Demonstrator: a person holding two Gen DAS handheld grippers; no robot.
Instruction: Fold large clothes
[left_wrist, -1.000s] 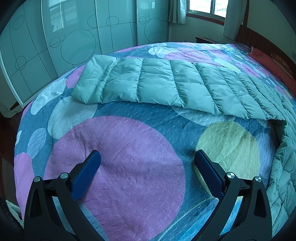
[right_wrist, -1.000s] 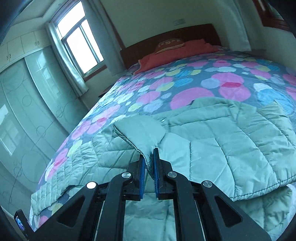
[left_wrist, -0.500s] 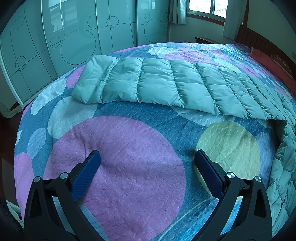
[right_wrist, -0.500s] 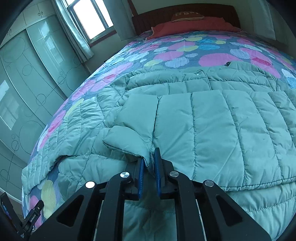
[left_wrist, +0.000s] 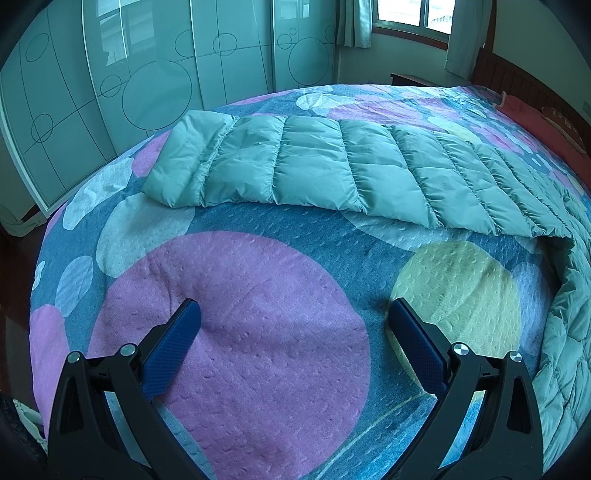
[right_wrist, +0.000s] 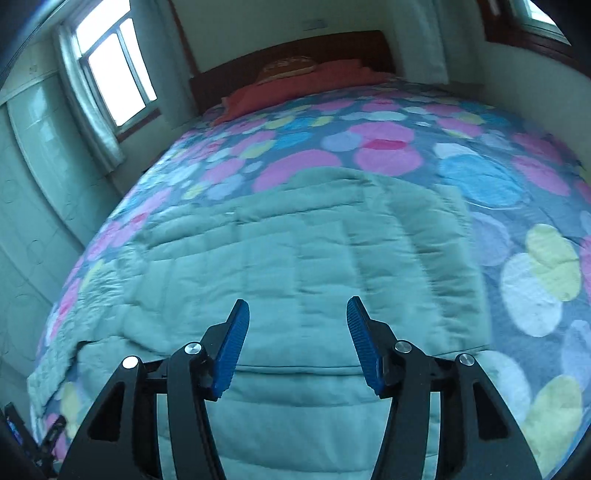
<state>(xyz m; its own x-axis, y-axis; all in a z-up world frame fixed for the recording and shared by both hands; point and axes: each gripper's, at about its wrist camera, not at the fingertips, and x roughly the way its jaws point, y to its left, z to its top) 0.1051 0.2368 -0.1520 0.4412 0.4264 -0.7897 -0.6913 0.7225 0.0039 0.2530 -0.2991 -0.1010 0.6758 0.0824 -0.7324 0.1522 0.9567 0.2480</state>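
Your pale green quilted down jacket lies spread flat on the bed, its puffy stitched panels running in bands; in the left wrist view one long sleeve stretches across the far part of the bedspread, a dimpled woven cover printed with big pink, yellow and pale blue circles. Your left gripper is spread wide with nothing between its ribbed blue pads, hovering low over a pink circle, well short of the sleeve. Your right gripper is also parted and empty, poised above the jacket's body near its front edge; that view is motion-blurred. Half a second ago your right fingers were pinched on a fold of the jacket; now they have let go. Your left gripper has not shifted.
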